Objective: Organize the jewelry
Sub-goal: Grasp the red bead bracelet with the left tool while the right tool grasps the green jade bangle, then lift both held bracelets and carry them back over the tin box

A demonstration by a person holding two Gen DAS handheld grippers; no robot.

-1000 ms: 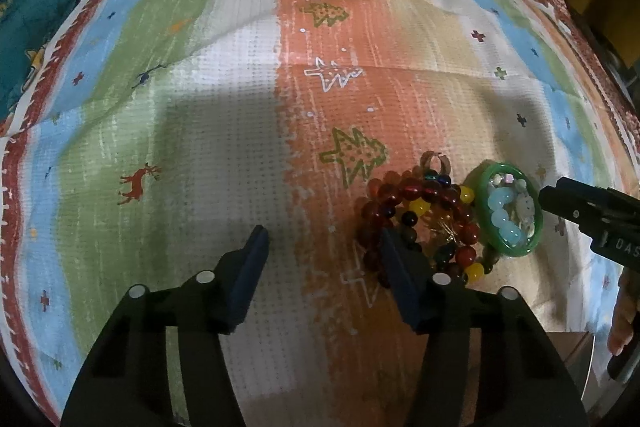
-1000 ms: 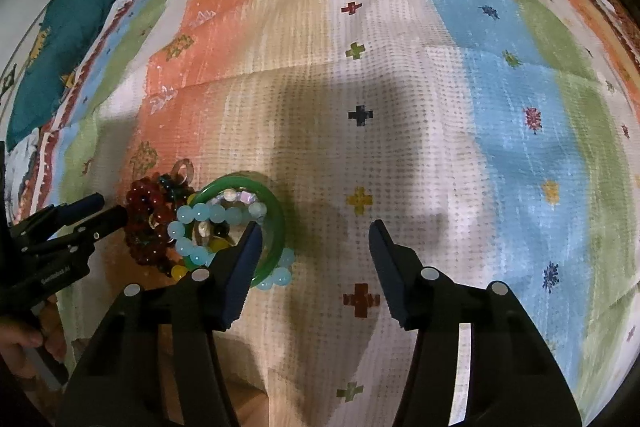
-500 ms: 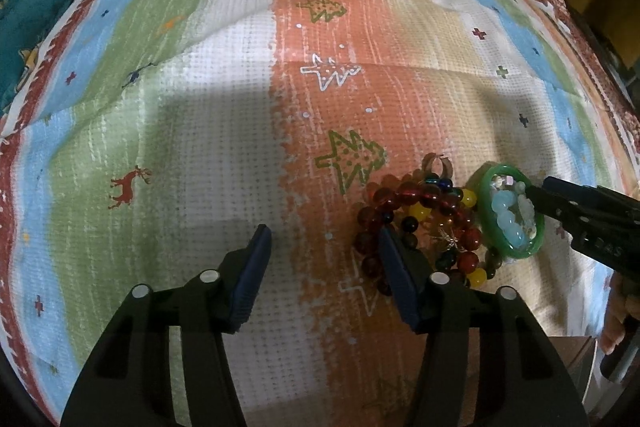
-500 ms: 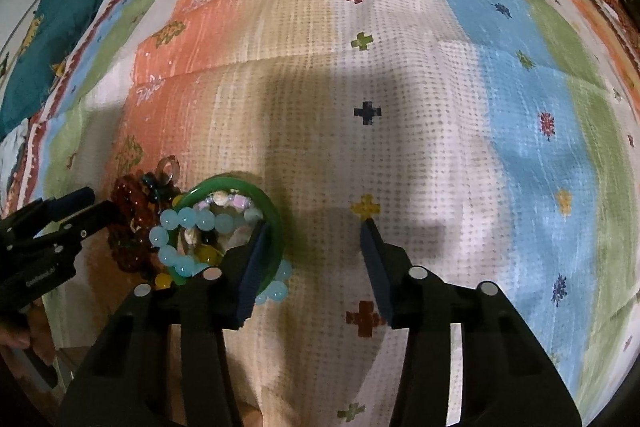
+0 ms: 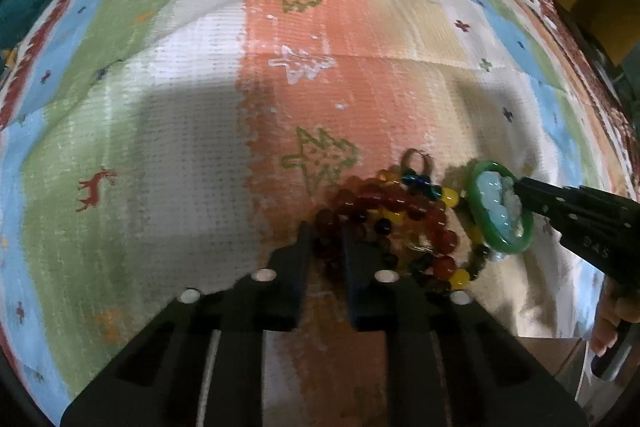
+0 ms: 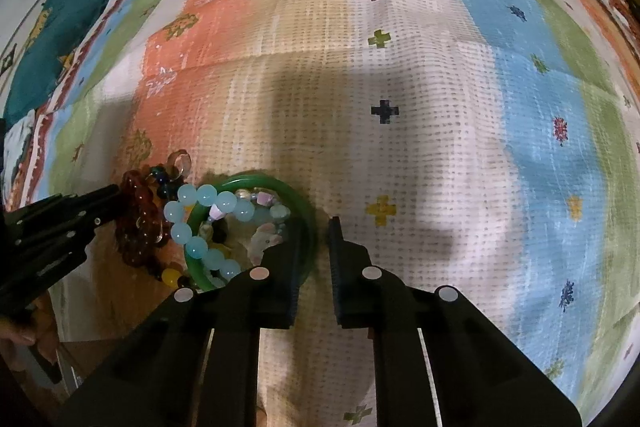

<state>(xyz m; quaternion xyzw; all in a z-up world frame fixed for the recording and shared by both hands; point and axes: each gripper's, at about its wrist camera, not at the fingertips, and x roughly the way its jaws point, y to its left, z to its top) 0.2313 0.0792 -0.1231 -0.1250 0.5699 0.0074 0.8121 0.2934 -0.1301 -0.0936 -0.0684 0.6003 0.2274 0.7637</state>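
Grasp step: left gripper (image 5: 326, 247) pinches red bead bracelet (image 5: 360, 199); right gripper (image 6: 314, 243) pinches green bangle (image 6: 304, 211). Next: separate gently.

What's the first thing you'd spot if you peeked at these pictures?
A shiny heap of jewelry: a green bangle ringed with pale blue beads, beside dark red beads. It lies on a striped cloth with little trees and a deer. The right tongs pinch the bangle's rim, and the left tongs pinch the red beads.
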